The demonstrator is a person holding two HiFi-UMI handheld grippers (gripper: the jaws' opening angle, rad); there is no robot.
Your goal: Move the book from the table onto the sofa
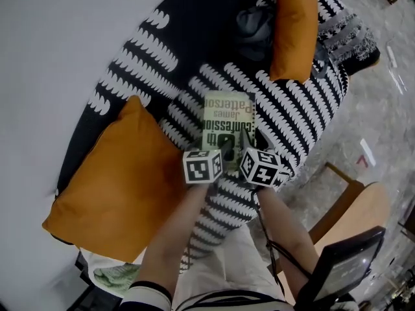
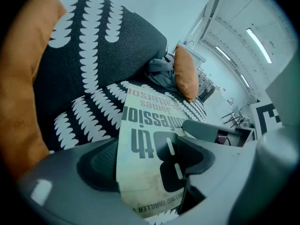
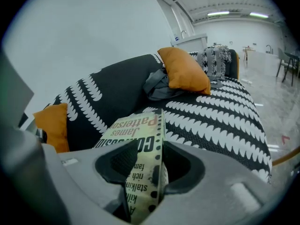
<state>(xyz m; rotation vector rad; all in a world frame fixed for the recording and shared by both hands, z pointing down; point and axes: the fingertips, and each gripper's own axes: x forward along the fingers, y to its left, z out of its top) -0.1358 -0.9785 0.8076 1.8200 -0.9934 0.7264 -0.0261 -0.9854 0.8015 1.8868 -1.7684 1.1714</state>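
The book (image 1: 227, 118), a pale green paperback with big black lettering, hangs low over the seat of the black-and-white patterned sofa (image 1: 295, 118); whether it touches the seat I cannot tell. My left gripper (image 1: 216, 153) is shut on its near end. In the left gripper view the book (image 2: 145, 144) sits between the jaws of the left gripper (image 2: 143, 150), one finger (image 2: 187, 156) lying over the cover. My right gripper (image 1: 245, 151) is shut on the same end beside it. The right gripper (image 3: 152, 153) pinches the book (image 3: 140, 125) across its thickness, seen edge-on.
A large orange cushion (image 1: 117, 186) lies at the left of the seat; a smaller one (image 1: 293, 28) stands at the far end beside a grey garment (image 1: 253, 24) and a fringed throw (image 1: 350, 31). A wooden table edge (image 1: 363, 206) and a dark screen (image 1: 340, 264) are at my right.
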